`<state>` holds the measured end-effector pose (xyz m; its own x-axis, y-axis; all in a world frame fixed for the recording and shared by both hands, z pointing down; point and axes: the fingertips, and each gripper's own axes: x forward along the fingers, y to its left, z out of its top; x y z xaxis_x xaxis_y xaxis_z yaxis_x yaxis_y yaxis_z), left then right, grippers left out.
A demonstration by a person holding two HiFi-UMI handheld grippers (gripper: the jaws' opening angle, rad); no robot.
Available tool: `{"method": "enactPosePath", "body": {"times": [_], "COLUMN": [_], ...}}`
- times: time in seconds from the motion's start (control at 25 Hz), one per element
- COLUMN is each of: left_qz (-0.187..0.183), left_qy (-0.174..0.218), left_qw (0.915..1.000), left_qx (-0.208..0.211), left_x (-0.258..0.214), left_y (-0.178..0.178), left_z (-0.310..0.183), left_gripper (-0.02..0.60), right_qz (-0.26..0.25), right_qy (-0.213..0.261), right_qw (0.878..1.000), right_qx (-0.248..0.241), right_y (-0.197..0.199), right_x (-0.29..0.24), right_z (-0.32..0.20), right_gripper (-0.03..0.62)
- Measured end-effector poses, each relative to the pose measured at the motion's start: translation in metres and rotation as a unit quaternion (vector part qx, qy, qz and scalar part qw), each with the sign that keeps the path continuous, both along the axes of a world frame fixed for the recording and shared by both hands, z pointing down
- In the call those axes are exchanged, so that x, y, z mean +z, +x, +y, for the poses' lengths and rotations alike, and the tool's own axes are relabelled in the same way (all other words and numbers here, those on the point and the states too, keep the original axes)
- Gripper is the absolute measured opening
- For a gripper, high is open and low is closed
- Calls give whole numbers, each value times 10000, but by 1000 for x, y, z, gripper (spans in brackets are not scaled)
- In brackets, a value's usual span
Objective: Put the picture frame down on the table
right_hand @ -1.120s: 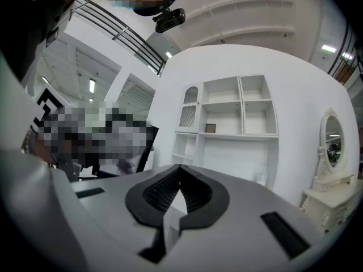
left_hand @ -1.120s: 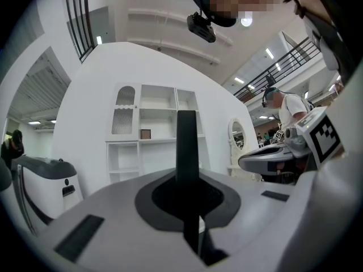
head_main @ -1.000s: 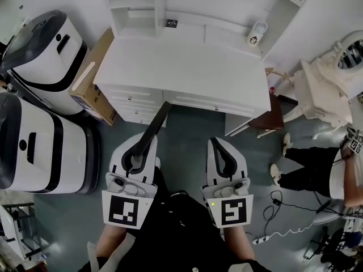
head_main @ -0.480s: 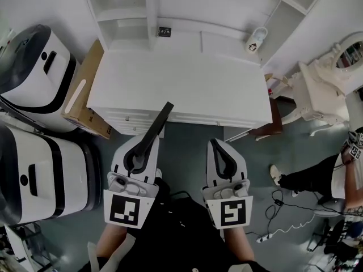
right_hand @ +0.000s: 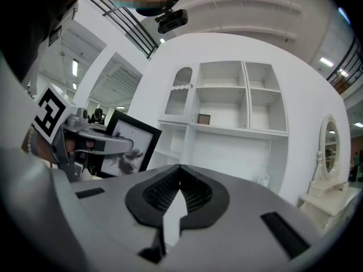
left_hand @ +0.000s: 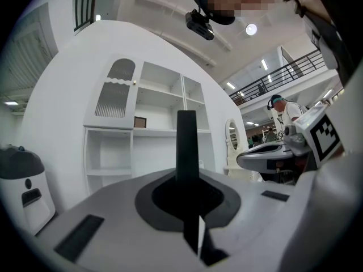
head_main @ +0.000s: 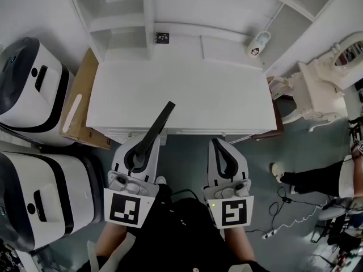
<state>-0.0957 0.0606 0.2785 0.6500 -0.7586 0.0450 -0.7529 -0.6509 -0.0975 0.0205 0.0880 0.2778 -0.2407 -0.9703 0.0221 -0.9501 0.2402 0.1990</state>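
White table (head_main: 181, 95) sat against a white wall (head_main: 34, 4). An open white shelf unit (head_main: 122, 16) stood along the table's back edge. Cardboard box (head_main: 79, 109) was just beside the table's left side. Further left were a white-and-black machine (head_main: 28, 84) and a second machine (head_main: 39, 191) nearer the camera. Floor (head_main: 187, 149) was grey-green, with a white cable (head_main: 289, 222) lying at right. Ornate white vanity (head_main: 320, 89) with an oval mirror (head_main: 349, 52) stood right of the table. Overhead there was a round ceiling light (left_hand: 250, 29) and a railed balcony (left_hand: 295, 72).
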Motion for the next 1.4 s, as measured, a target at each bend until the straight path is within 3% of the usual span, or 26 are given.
{"method": "enactPosePath", "body": {"times": [0.56, 0.88, 1.4], "left_qz": [-19, -25, -53], "left_qy": [-99, -197, -270], "left_qw": [9998, 9997, 9996], "left_qx": [161, 172, 82], "left_x": [10, 16, 17], "left_y": [-21, -10, 28], "left_z": [-42, -56, -101], "left_gripper": [12, 12, 12], "right_qz": [-38, -50, -382], "right_qy": [-55, -225, -263], "right_qw": [9998, 9996, 9978], "right_qx": [172, 179, -471], "right_y": [-22, -12, 3], "right_x": [8, 19, 26], "right_z": [-41, -52, -110], "right_gripper": [2, 2, 2]}}
